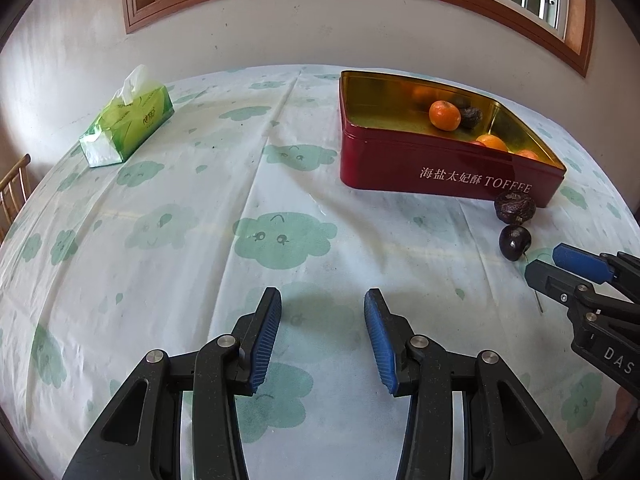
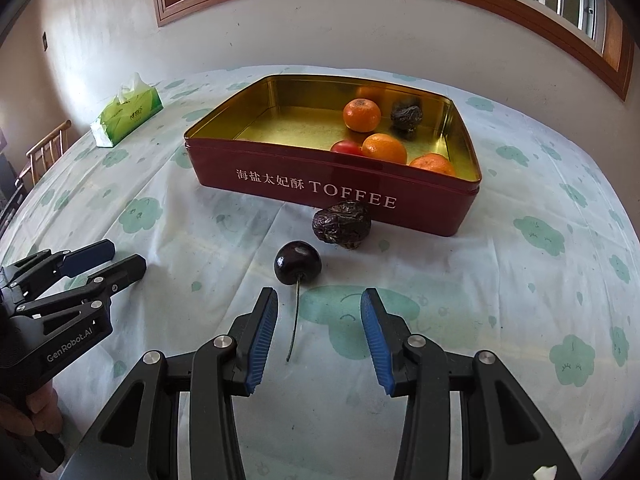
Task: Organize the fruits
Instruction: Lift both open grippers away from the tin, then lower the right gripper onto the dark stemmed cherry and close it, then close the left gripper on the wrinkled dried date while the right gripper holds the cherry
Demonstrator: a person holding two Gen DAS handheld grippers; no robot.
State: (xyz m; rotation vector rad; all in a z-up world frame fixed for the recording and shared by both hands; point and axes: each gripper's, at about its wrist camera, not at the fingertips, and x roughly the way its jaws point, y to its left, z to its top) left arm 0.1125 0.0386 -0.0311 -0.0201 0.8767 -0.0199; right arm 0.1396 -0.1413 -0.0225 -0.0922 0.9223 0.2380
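Note:
A red toffee tin (image 2: 280, 176) (image 1: 384, 164) with a gold inside holds three oranges (image 2: 361, 115), a small red fruit (image 2: 346, 147) and a wrinkled dark fruit (image 2: 406, 114). On the cloth in front of it lie another wrinkled dark fruit (image 2: 342, 224) (image 1: 514, 207) and a dark cherry (image 2: 297, 267) (image 1: 515, 242) with a long stem. My right gripper (image 2: 319, 300) (image 1: 540, 260) is open, just short of the cherry, stem between its fingers. My left gripper (image 1: 322, 300) (image 2: 124, 256) is open and empty, left of the fruit.
A green tissue box (image 1: 128, 128) (image 2: 128, 118) stands at the far left of the table. A wooden chair (image 2: 44, 152) is beyond the left edge. The table carries a white cloth with green cloud prints (image 1: 280, 240). A wall and window lie behind.

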